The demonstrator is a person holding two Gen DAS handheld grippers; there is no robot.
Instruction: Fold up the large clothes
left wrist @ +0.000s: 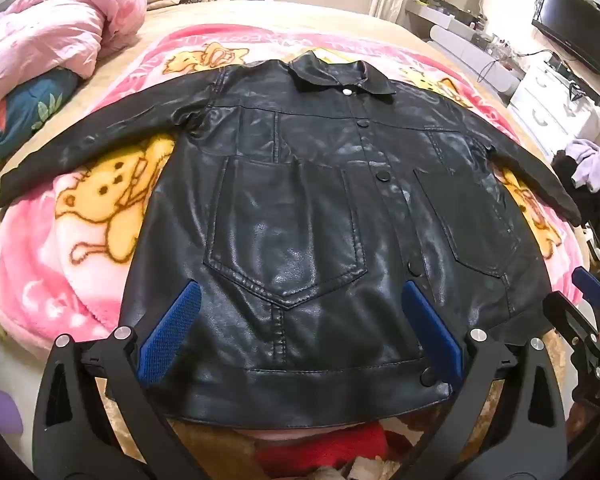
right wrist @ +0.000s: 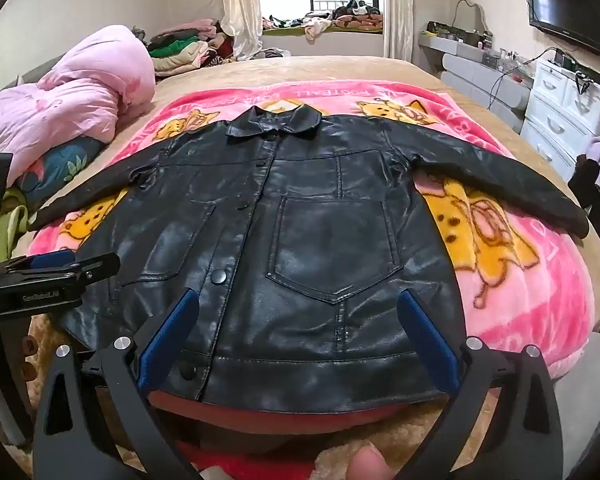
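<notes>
Black leather jacket [left wrist: 320, 216] spread flat on pink cartoon blanket [left wrist: 60, 264].
Left gripper [left wrist: 300, 332] and right gripper [right wrist: 296, 332] hover above jacket's hem, jaws wide, empty.

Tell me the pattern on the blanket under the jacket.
Pink blanket with yellow cartoon animals and pale lettering, clearest in the right wrist view.

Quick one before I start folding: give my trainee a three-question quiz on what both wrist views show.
1. True or false: the black jacket lies front up, sleeves spread.
2. What lies directly under it? A) bare mattress B) pink cartoon blanket C) towel
3. Is either the left gripper or the right gripper holding fabric?

Key: 1 true. 2 B. 3 No; both sets of fingers stand wide open above the hem, gripping nothing.
</notes>
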